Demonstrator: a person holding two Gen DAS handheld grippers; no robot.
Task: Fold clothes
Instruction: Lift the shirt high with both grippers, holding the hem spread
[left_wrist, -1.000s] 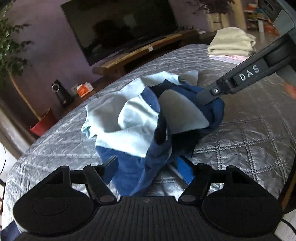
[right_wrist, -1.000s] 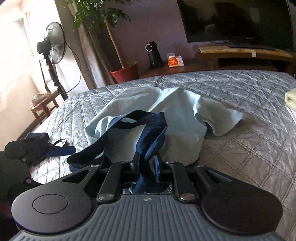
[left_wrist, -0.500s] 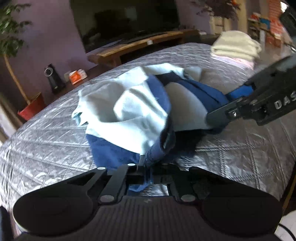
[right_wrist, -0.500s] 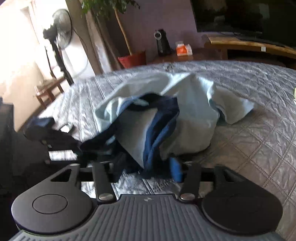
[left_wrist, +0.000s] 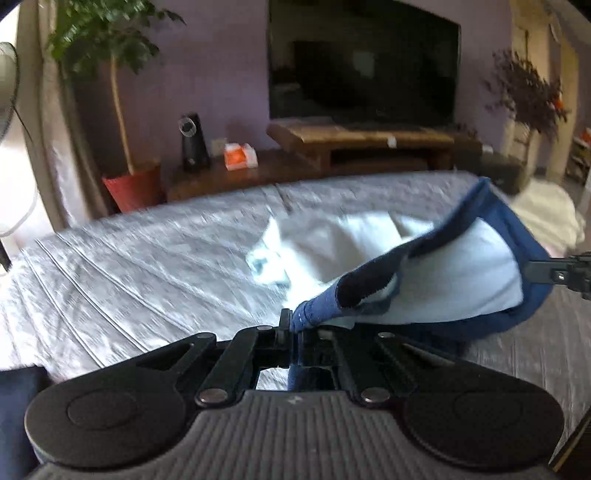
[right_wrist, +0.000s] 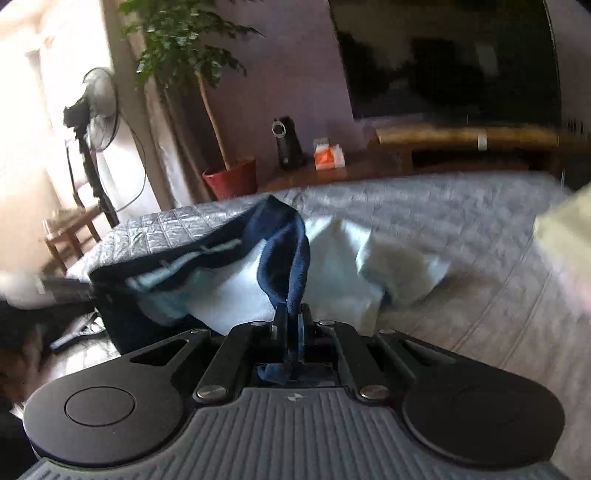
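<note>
A light blue garment with navy trim (left_wrist: 461, 266) hangs stretched above the grey quilted bed (left_wrist: 147, 266). My left gripper (left_wrist: 293, 325) is shut on the navy hem, which runs up and to the right from its jaws. In the right wrist view the same garment (right_wrist: 332, 266) droops in front, and my right gripper (right_wrist: 291, 314) has its jaws closing tight on a navy band, cloth pinched between the pads. The right gripper's tip (left_wrist: 561, 273) shows at the right edge of the left wrist view, at the garment's far side.
A stack of folded cream clothes (left_wrist: 546, 218) lies at the bed's far right corner. Beyond the bed stand a wooden TV bench (left_wrist: 362, 140), a red plant pot (left_wrist: 133, 188) and a standing fan (right_wrist: 96, 110). Bare quilt spreads to the left.
My left gripper shut on the navy hem, then rose and rolled level with it. My right gripper let go, took the navy band again and lifted slightly. The garment went from a heap to a raised span.
</note>
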